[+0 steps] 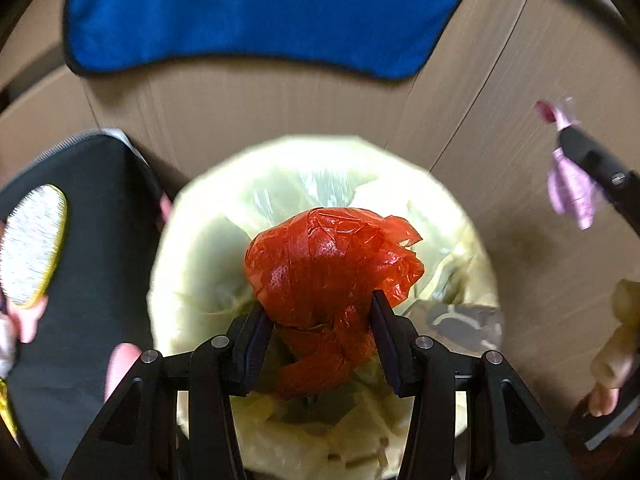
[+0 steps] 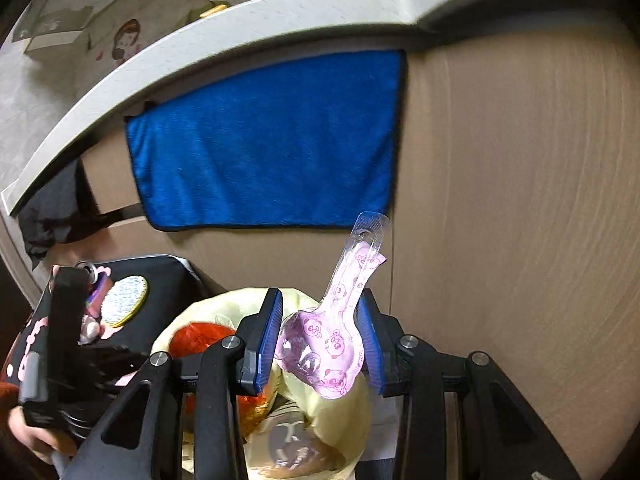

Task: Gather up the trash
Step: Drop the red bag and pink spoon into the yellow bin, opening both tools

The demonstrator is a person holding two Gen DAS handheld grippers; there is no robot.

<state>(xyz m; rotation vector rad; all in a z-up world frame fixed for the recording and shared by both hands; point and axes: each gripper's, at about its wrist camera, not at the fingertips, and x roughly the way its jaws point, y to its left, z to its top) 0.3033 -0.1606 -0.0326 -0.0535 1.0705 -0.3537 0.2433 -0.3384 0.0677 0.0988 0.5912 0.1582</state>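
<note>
A home interior, probably a kitchen or utility corner. A blue towel (image 2: 264, 140) hangs against brown wood-grain cabinet panels (image 2: 516, 208) beneath a pale countertop edge (image 2: 224, 32). Cartoon stickers (image 2: 128, 38) decorate the wall above. A bin lined with a pale yellow bag (image 1: 208, 264) stands on the floor.

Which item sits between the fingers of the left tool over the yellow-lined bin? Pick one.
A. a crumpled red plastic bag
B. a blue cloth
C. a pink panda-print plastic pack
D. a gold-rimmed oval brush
A: the left wrist view shows the left tool clamped on the crumpled red plastic bag above the yellow-lined bin.
</note>
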